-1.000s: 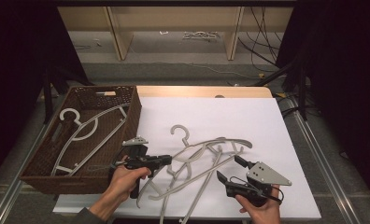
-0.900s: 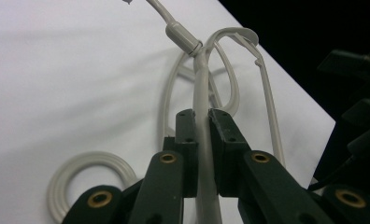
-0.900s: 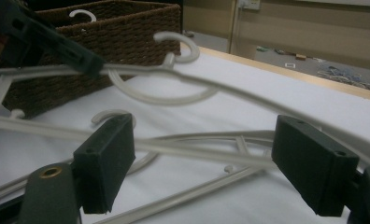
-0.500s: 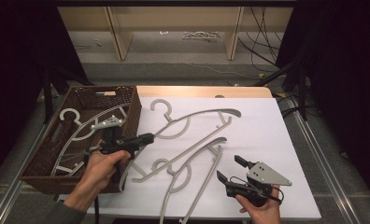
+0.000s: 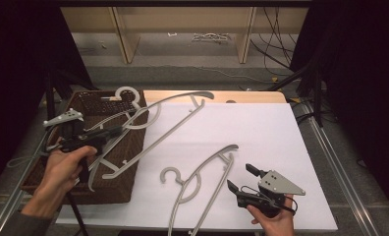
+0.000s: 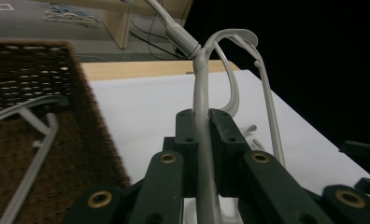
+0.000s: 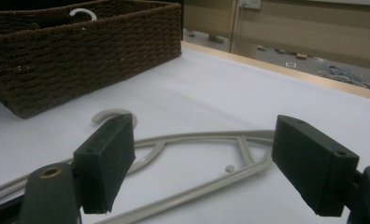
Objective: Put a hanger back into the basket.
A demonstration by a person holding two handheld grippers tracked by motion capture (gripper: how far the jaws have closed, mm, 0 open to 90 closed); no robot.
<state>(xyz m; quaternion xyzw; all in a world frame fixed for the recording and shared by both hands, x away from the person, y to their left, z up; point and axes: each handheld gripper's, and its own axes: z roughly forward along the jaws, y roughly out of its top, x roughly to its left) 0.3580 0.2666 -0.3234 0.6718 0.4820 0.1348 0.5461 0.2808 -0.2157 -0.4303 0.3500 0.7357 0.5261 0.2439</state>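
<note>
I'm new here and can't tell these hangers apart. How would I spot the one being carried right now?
Start at the brown wicker basket on the table's left. Over its right rim slants a grey hanger, clamped in the left gripper. Unlike the grey hanger lying flat on the white sheet, it hangs in the air.

We see the right gripper [image 7: 199,163] at the bottom of the frame, its two black jaws spread wide with nothing clamped. Between and beyond them a grey hanger [image 7: 197,161] lies flat on the white table surface [image 7: 248,98]. A brown wicker basket [image 7: 80,51] occupies the upper left.
</note>
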